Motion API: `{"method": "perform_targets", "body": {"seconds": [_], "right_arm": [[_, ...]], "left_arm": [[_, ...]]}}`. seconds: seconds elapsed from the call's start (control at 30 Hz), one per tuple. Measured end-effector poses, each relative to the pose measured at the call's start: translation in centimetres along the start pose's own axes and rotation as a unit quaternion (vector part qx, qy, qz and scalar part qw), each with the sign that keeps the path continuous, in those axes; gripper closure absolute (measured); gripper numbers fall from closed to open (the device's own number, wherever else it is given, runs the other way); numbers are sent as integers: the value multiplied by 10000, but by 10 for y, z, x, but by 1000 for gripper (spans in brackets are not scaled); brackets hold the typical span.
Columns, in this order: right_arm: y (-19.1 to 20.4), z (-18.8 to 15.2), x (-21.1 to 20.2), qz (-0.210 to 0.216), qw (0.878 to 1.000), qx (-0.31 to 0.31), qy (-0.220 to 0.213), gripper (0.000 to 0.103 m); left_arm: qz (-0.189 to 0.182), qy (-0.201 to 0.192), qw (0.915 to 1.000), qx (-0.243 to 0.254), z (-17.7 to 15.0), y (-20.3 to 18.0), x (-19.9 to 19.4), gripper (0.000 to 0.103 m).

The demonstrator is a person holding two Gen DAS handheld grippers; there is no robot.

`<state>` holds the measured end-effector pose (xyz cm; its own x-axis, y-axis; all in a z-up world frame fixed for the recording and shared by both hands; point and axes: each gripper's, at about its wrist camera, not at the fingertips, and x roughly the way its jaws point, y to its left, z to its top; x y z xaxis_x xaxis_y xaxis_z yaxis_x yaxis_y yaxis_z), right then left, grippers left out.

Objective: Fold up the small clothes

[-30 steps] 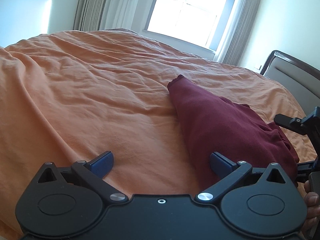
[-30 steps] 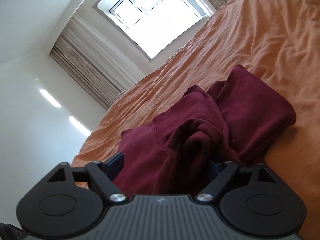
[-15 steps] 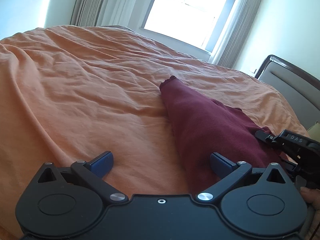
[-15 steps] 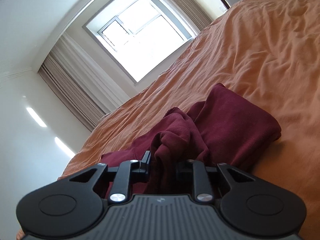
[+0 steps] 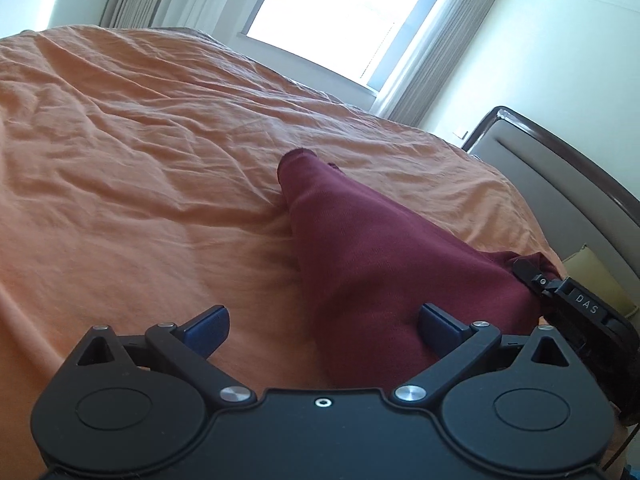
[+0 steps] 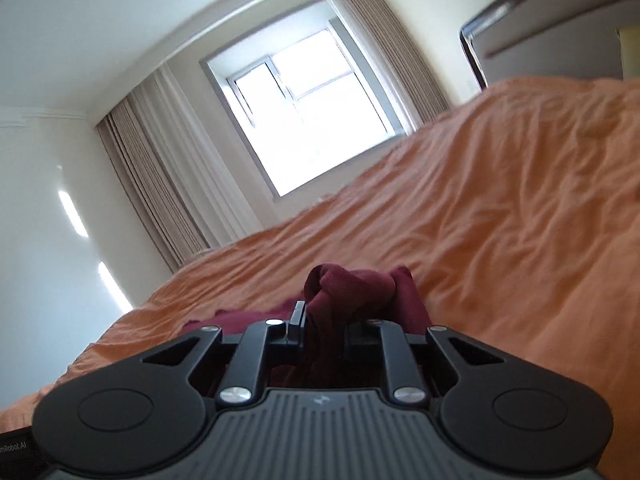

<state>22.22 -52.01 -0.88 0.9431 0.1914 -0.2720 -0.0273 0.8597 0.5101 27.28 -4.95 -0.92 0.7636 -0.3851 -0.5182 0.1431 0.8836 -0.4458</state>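
Note:
A maroon garment [image 5: 360, 248] lies stretched in a long wedge across the orange bed sheet [image 5: 140, 180]. My left gripper [image 5: 322, 322] is open, its blue pads wide apart just above the sheet, with the garment's near edge lying by the right pad. My right gripper [image 6: 324, 320] has a bunched fold of the garment [image 6: 352, 280] between its pads, and its jaws are closing on it. In the left wrist view the right gripper [image 5: 576, 304] shows at the garment's right end.
The rumpled orange sheet [image 6: 500, 220] covers the whole bed. A padded headboard [image 5: 560, 168] stands at the right, with a yellow pillow [image 5: 596, 280] beside it. A bright window [image 5: 340, 12] with curtains is beyond the bed's far edge.
The right gripper's jaws went from wide apart to pinched on a fold of the garment, drawing it taut. The left gripper stayed open and tilted upward slightly.

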Motion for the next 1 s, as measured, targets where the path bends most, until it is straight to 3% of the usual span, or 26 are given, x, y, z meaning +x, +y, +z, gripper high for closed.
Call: {"method": "perform_targets", "body": {"seconds": [0.1,0.17,0.27,0.33,0.4,0.53,0.67,0.73,0.77,0.8,0.83,0.93,1.0], "right_arm": [[-8,-11,1,0,9997,145,213,69],[-10,-16,-10,61,9999,61,95,45],[-8,-19,-30,156,9997,-163,-103,25],[-5,-23,-46,206,9983,-492,-215,15],[-2,-28,-62,255,9950,-934,-231,15],[14,-41,-83,535,9816,-1832,-54,28],[41,-61,-73,471,9581,-2812,282,60],[51,-70,-65,352,9483,-3136,347,70],[54,-72,-59,324,9451,-3228,384,85],[56,-74,-54,298,9411,-3344,404,93],[58,-73,-52,262,9369,-3465,377,97],[68,-68,-66,30,9212,-3891,-20,98],[68,-58,-75,-27,9191,-3934,-209,99]], "left_arm": [[-19,177,9997,-146,-7,3,7,4],[14,195,9997,-161,-10,6,8,5],[44,175,9997,-193,-9,9,5,5],[42,171,9995,-249,-8,11,3,5],[49,154,9995,-268,-7,13,1,5],[80,126,9995,-274,-7,12,-2,4],[99,116,9994,-313,-8,11,-4,3],[101,124,9994,-317,-8,10,-5,3],[96,123,9994,-308,-8,9,-7,3],[98,114,9994,-305,-8,9,-8,3],[103,107,9994,-310,-8,9,-9,3],[94,79,9994,-311,-7,8,-14,3],[111,51,9995,-306,-7,7,-16,3]]}}
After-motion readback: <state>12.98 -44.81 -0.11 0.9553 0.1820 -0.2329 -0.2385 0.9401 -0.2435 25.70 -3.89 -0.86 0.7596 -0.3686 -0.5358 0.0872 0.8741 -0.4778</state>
